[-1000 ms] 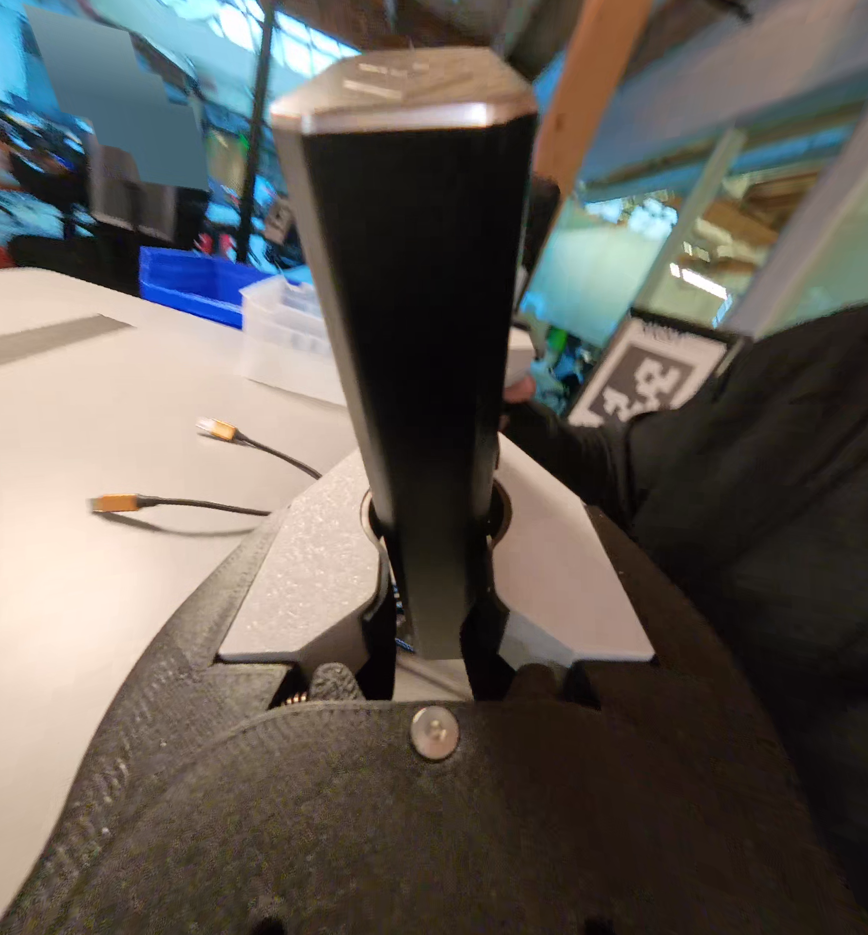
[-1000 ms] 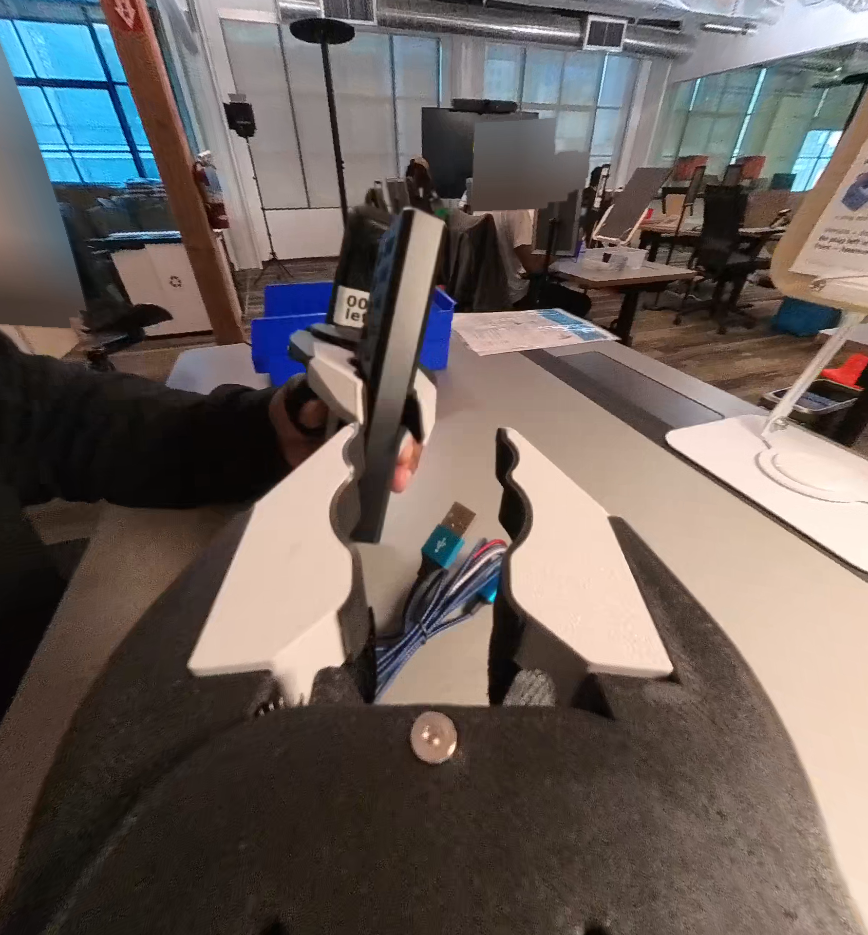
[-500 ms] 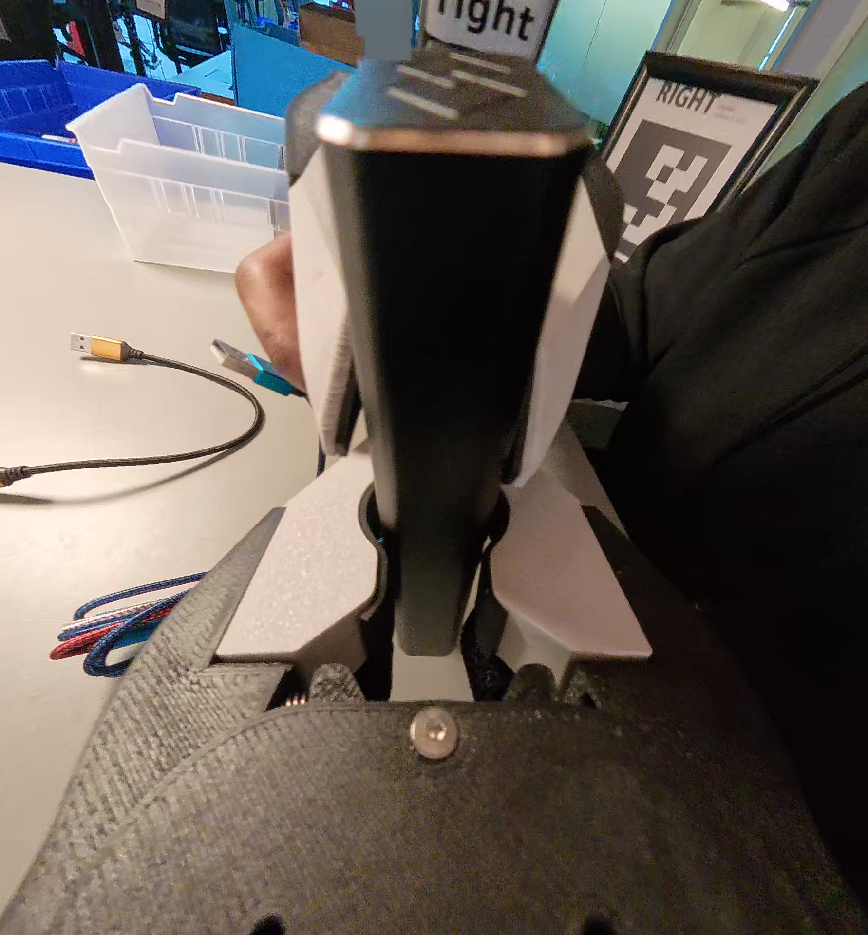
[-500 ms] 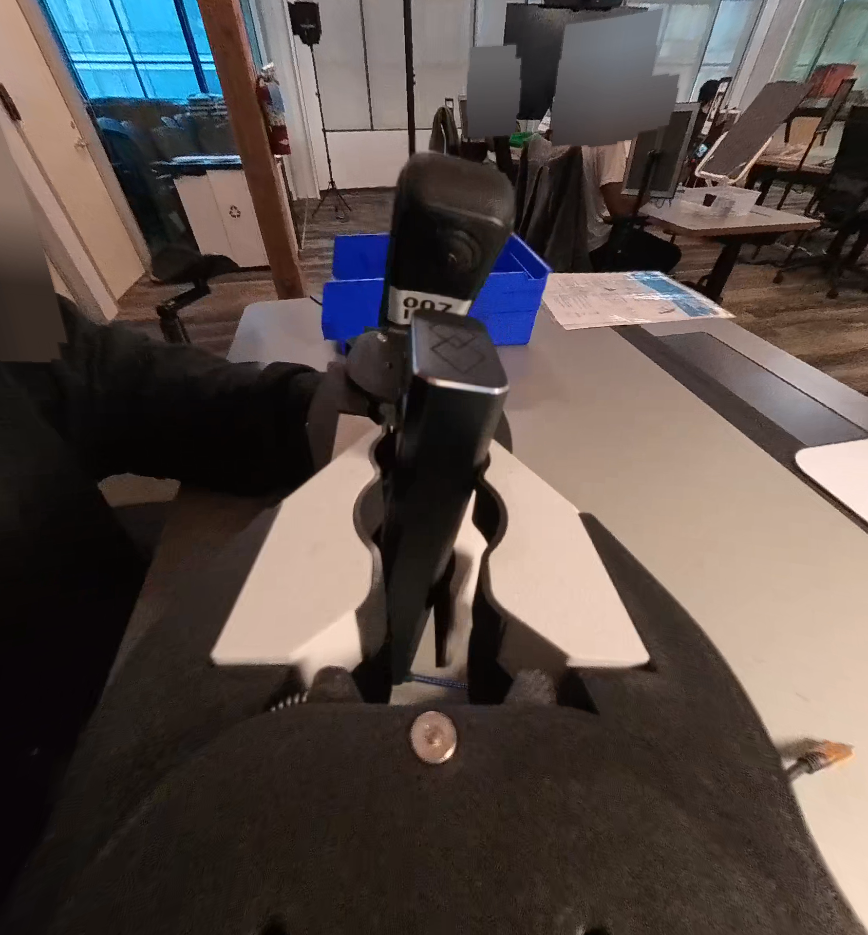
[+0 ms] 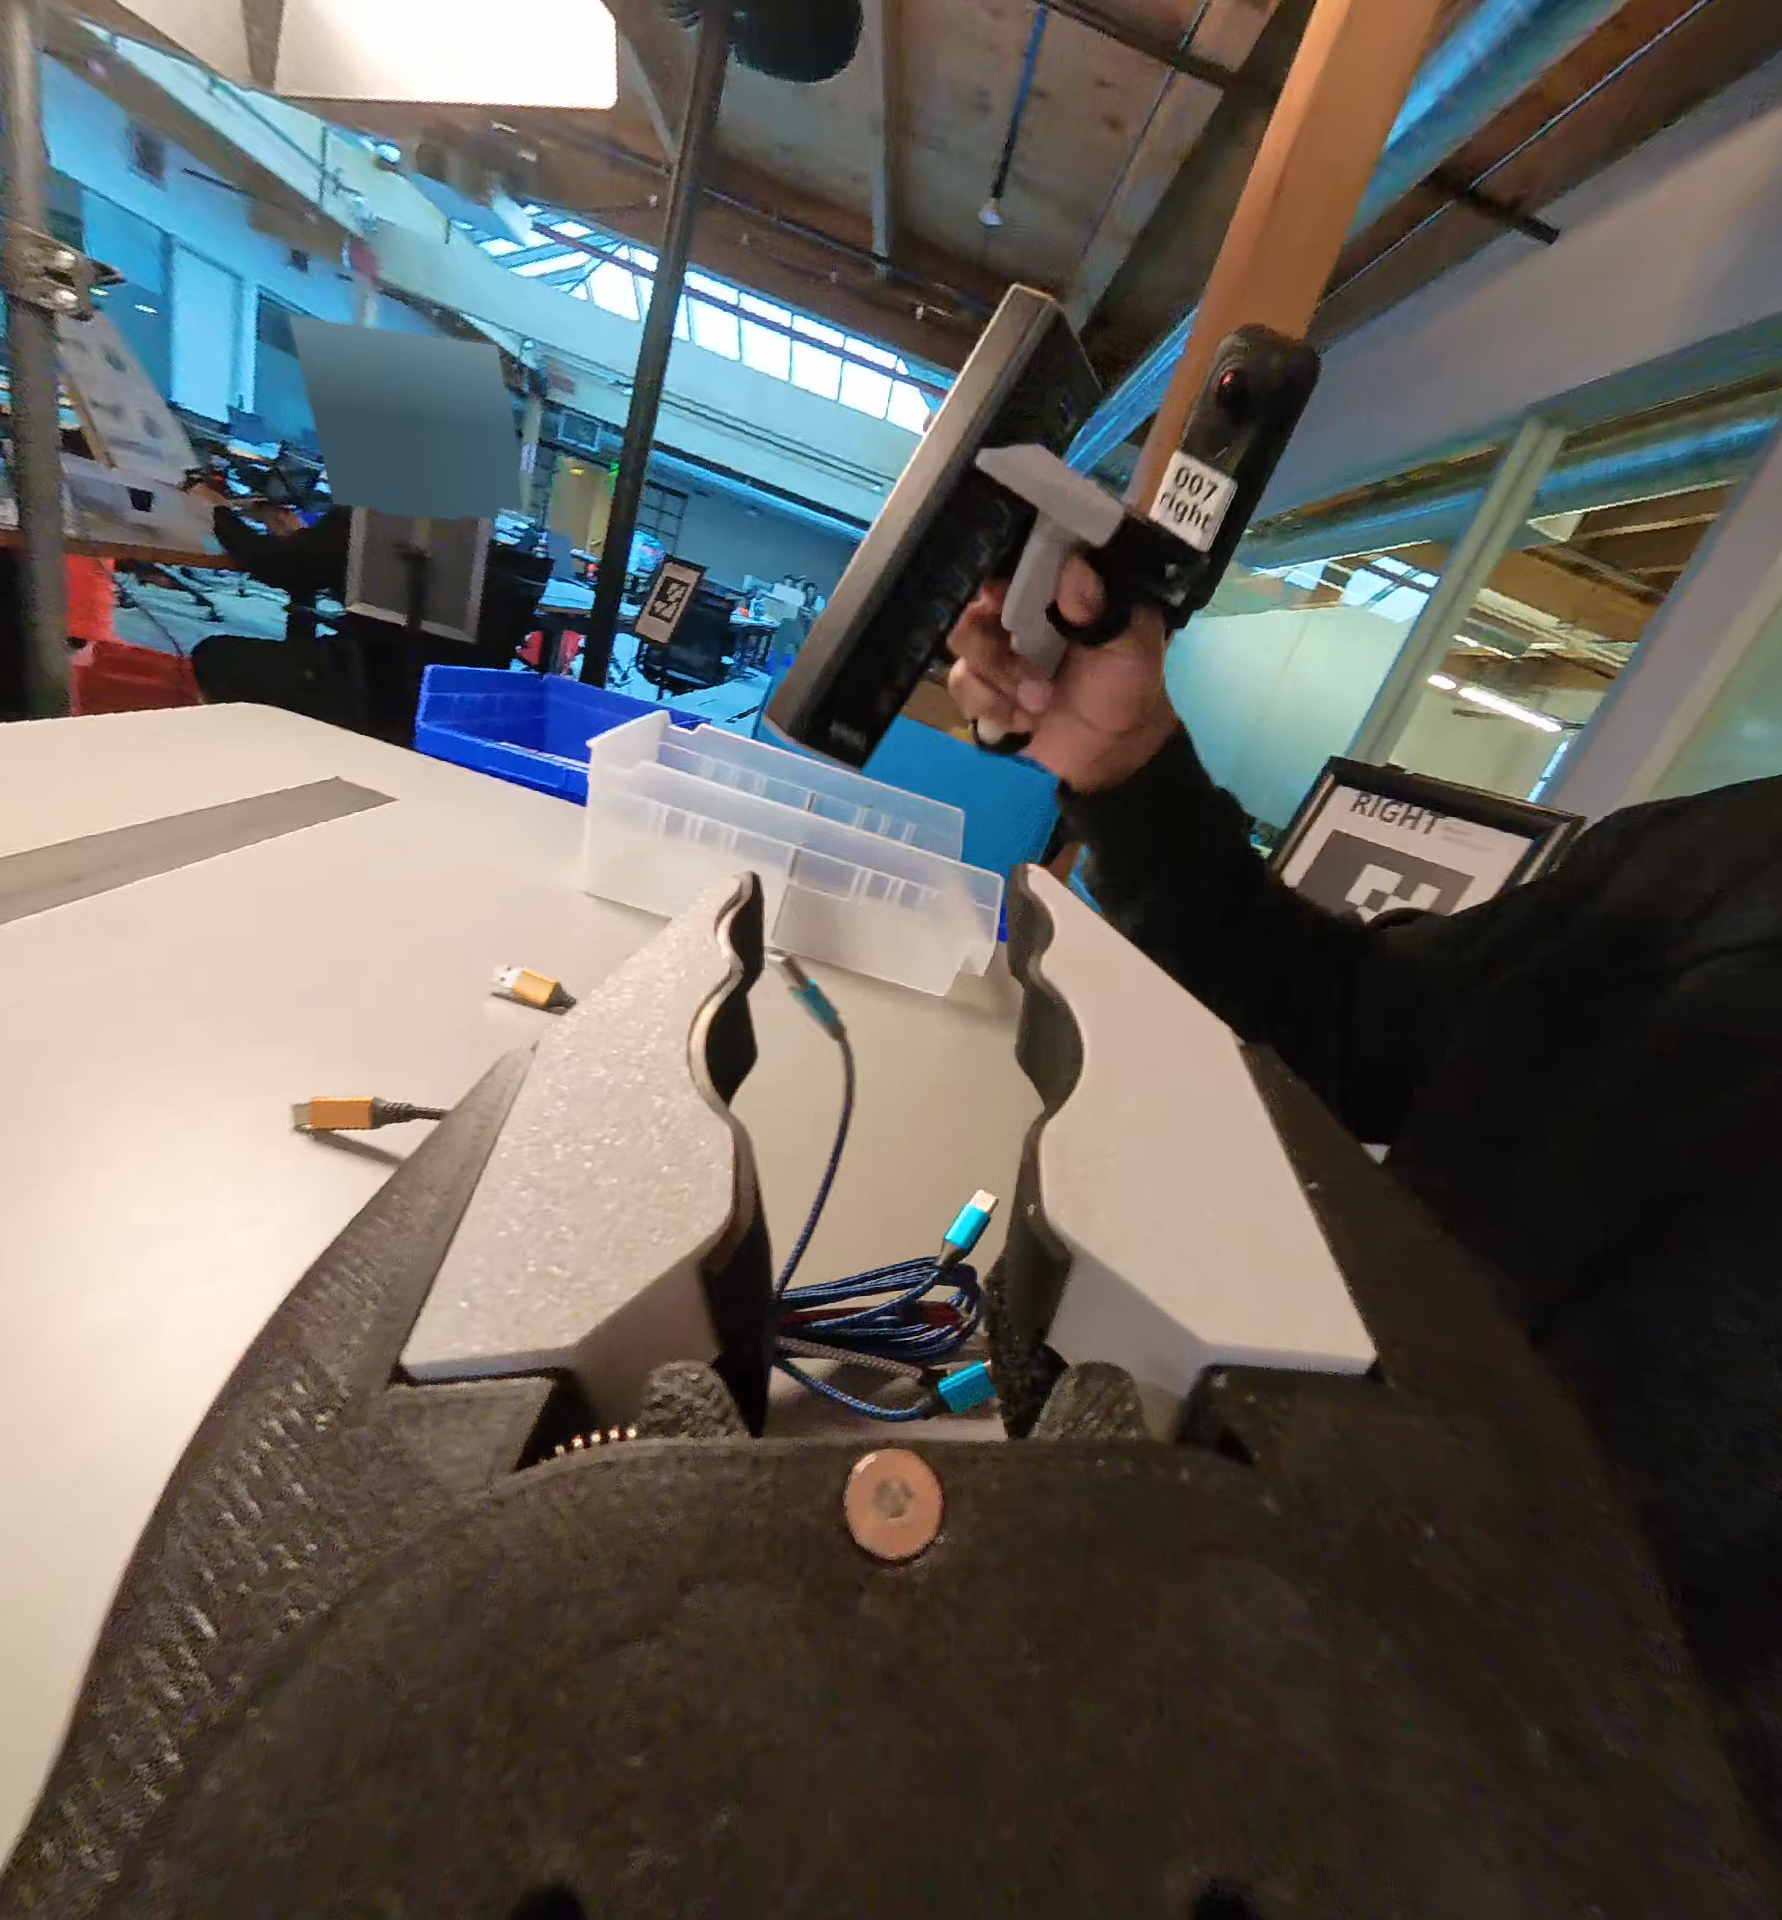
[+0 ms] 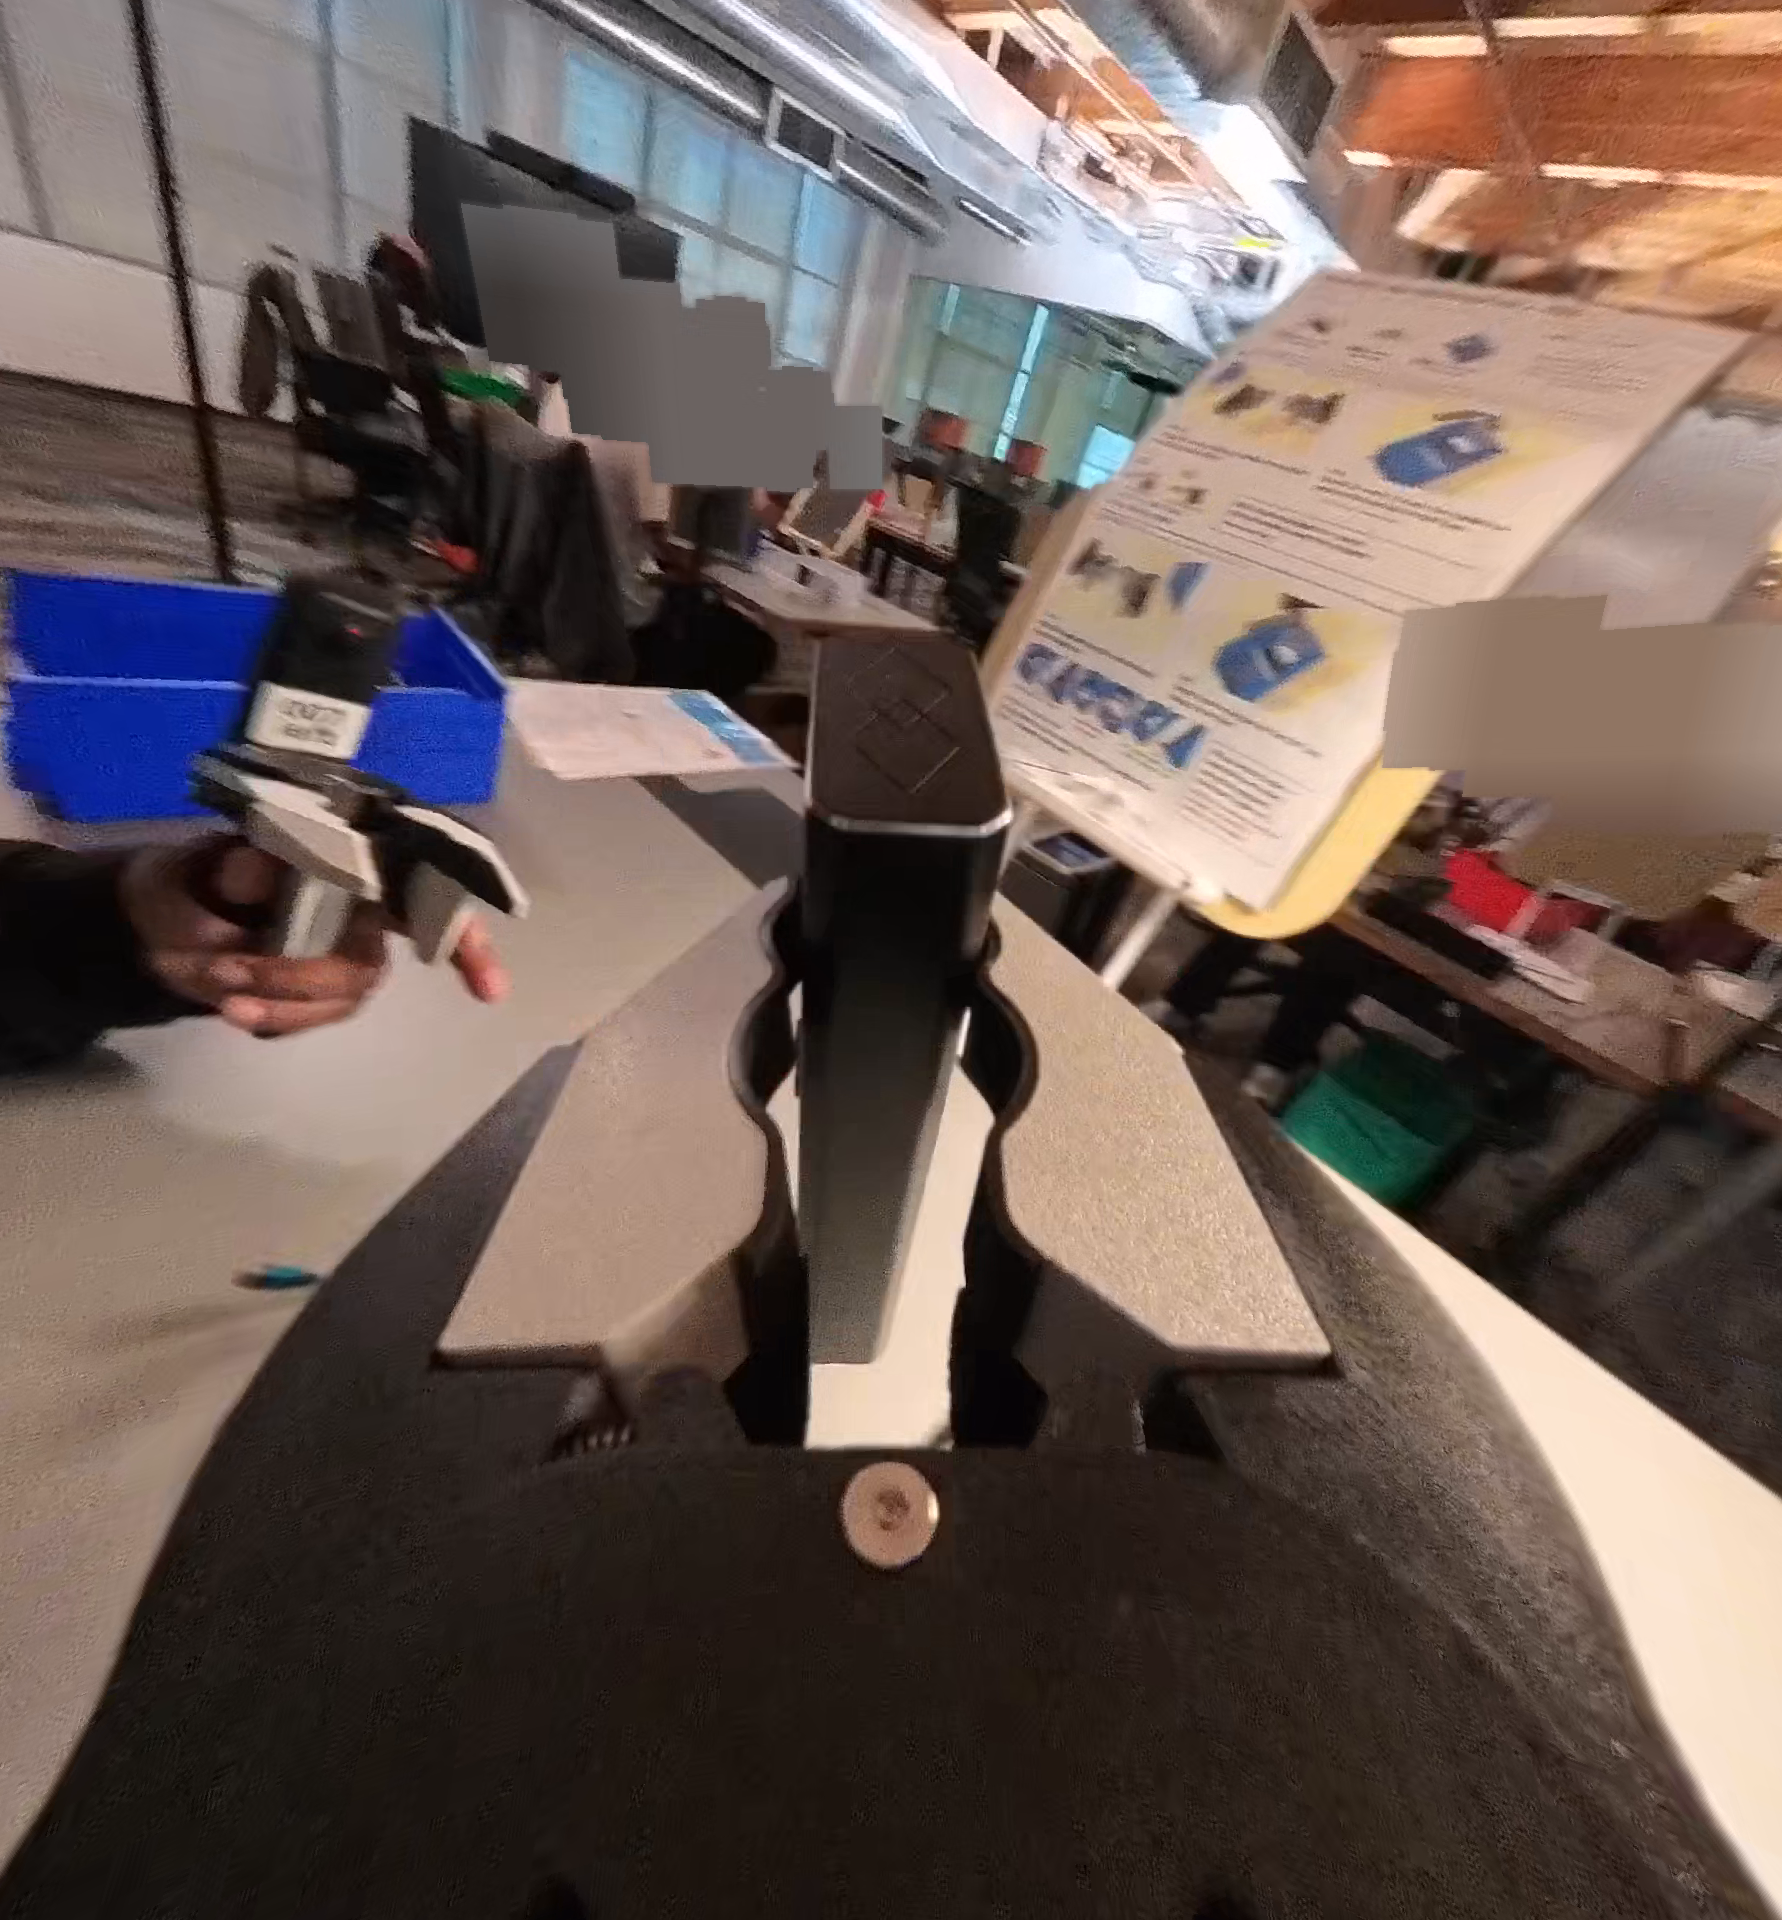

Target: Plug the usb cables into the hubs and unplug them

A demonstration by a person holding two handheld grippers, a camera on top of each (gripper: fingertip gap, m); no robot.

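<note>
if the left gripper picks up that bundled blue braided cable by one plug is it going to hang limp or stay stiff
Probably limp: the blue braided USB cable curves loosely across the grey table and lies in slack loops. The loops would likely unravel and trail, since no tie is visible. It looks thin, so probably light for the open left gripper.

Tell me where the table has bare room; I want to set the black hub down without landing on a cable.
Bare: the grey table left of the orange-tipped cable, out to the dark strip. Crowded: the blue cable bundle under the open left tongs, and the clear bin behind. The right tongs hold the hub.
</note>
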